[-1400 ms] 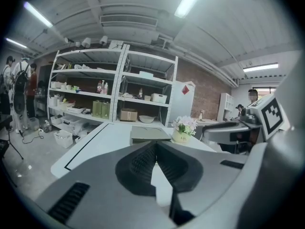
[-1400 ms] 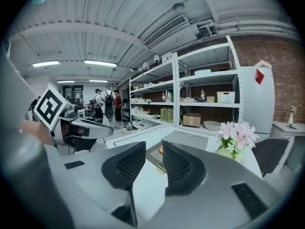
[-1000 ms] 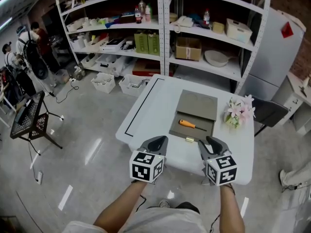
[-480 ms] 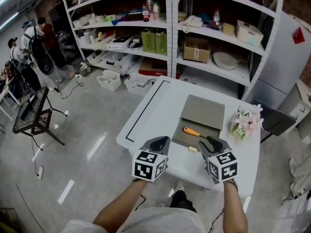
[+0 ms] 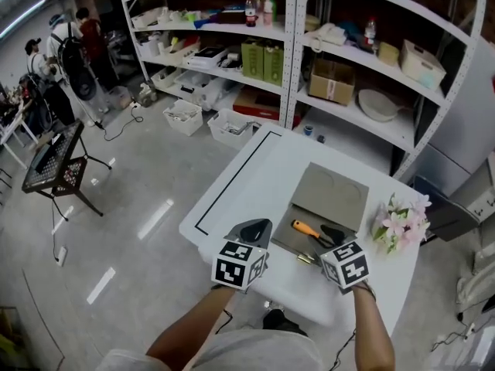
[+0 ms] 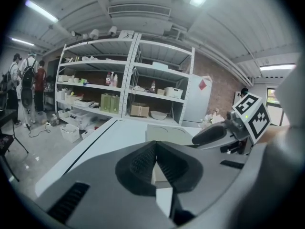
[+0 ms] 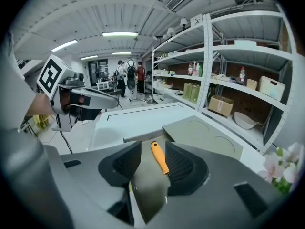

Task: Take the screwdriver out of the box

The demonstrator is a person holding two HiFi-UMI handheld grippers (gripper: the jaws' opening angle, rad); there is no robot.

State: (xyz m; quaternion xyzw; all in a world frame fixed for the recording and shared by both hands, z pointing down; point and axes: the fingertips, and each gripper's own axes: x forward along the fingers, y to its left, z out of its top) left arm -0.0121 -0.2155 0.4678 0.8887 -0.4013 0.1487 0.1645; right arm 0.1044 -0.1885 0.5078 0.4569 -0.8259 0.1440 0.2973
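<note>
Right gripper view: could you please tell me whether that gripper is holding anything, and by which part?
Nothing is held: the right gripper's jaws are opening, and the screwdriver lies untouched in the box, in line between them.

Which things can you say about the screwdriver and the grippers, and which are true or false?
1. The screwdriver lies in the open box. True.
2. The right gripper holds the screwdriver. False: its jaws are opening, and the screwdriver lies ahead between them, untouched.
3. Flowers stand on the table. True.
4. The screwdriver's handle is blue. False: it is orange.
5. The left gripper has its jaws wide apart. False: they are together, with nothing in them.
</note>
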